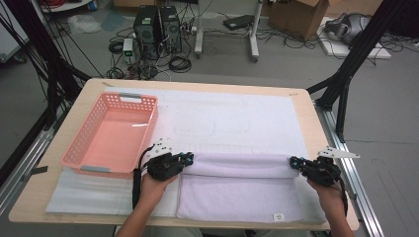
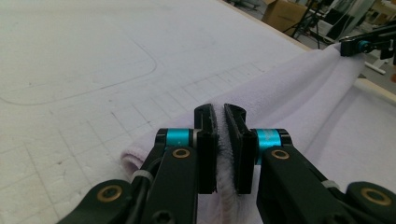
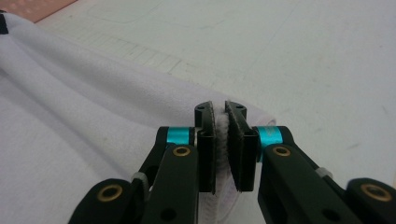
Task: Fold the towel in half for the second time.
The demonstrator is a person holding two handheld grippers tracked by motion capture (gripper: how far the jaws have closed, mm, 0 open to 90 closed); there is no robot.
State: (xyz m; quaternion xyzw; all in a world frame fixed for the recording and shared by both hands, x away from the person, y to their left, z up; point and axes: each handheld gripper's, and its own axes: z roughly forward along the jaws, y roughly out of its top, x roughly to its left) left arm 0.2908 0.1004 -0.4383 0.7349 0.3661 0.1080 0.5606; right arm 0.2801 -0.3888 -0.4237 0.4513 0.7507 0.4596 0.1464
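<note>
Two hand-held grippers pinch the same towel, one at each end of its raised fold. The left hand-held gripper [image 1: 187,159] has its jaws pressed together on a ridge of terry that stands up between them, and the right hand-held gripper [image 1: 295,163] nips the far end of the fold in the same way. Between them the white towel [image 1: 237,190] lies on the near half of the counter [image 1: 29,197], its folded edge rolled up into a soft tube, the rest flat toward the person. It looks light, limp and not slippery; I would guess it sags wherever it is unsupported, so the two corners of the fold are the sensible places to hold. A pale mat [image 1: 237,118] covers the counter beneath, and a pink basket [image 1: 86,143] stands at the left, apart from the towel. How many layers each grip has caught is hard to tell, since the jaws hide the edge.
</note>
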